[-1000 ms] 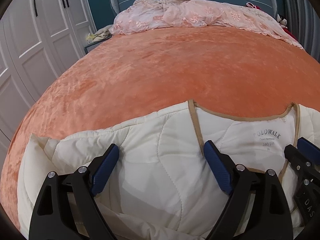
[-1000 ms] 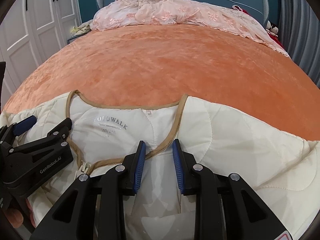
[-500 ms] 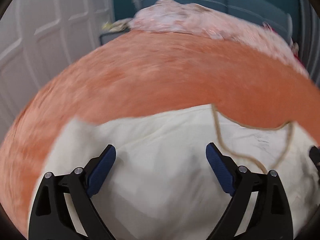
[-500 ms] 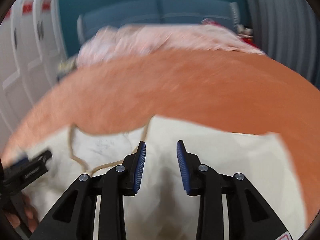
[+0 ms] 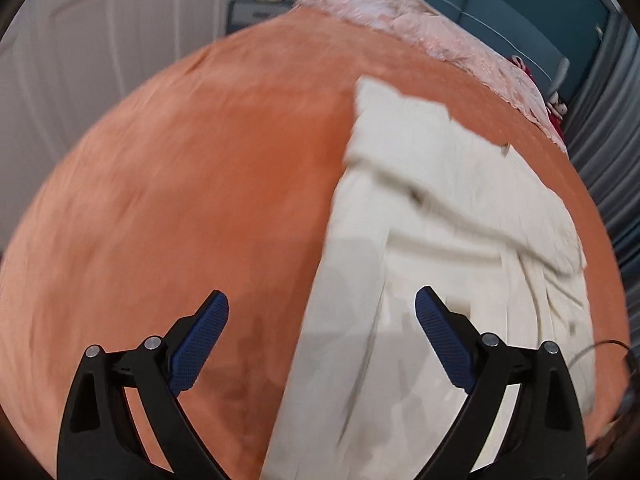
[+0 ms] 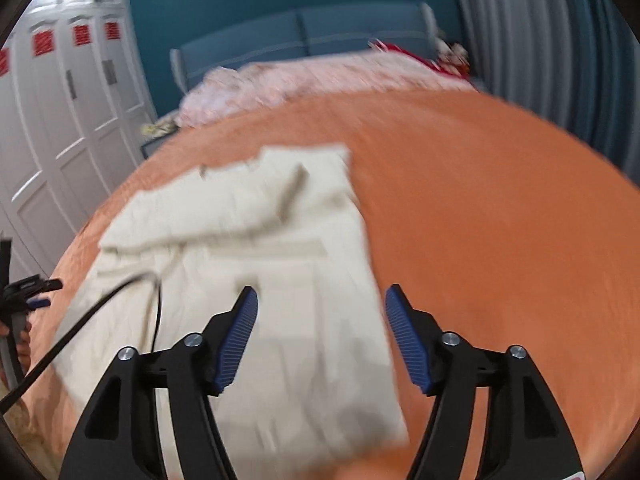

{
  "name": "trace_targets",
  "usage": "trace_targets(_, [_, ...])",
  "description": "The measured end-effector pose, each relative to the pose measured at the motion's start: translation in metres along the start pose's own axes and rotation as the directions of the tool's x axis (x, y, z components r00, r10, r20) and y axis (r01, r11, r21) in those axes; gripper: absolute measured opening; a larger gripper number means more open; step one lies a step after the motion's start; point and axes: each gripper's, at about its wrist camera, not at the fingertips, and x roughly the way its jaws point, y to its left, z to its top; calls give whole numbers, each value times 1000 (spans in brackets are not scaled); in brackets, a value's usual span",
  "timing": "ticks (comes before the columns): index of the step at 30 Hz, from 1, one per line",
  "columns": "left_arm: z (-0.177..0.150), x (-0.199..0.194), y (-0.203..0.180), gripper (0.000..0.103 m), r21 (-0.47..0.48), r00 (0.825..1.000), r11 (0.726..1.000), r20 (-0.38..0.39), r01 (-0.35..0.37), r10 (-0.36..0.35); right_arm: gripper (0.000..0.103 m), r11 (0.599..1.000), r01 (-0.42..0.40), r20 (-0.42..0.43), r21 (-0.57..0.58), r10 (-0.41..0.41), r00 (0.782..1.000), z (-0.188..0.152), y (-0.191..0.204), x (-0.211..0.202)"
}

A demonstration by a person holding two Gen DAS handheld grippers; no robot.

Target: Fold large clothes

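With both tools spread and empty, right tool (image 6: 318,332) having just opened, left tool (image 5: 322,338) beside it, cream jacket (image 6: 256,240) lies folded lengthwise mid-bed (image 6: 500,200). Next: pinch near hem corners evenly, fold toward far end.

A bed (image 6: 500,208) in an orange cover carries a cream jacket (image 6: 280,264) and, by the headboard, pink bedding (image 6: 320,80).

A home bedroom: orange-covered bed (image 6: 480,184), blue headboard (image 6: 304,36), white wardrobe doors (image 6: 72,120)
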Motion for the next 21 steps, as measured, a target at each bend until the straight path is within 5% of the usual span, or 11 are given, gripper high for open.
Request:
trace_targets(5, [-47,-3,24,93,-110,996,993,-71,47,-55,66,984,56,-68,167,-45,997,-54,-40,-10])
trace_targets(14, [-61,4,13,90,-172,995,982,-52,74,-84,67,935,-18,-111,353,61,992,-68,-63,18])
trace_targets(17, [-61,5,9,66,-186,992,978,-64,94,-107,67,906,-64,-127,419,128,984,-72,-63,31])
trace_targets(18, [-61,5,8,55,-195,991,976,-68,101,-117,62,905,-75,-126,419,139,982,-73,-59,32])
trace_targets(21, [-63,1,5,22,-199,985,972,-91,125,-145,12,932,-90,-181,351,162,970,-69,-41,35])
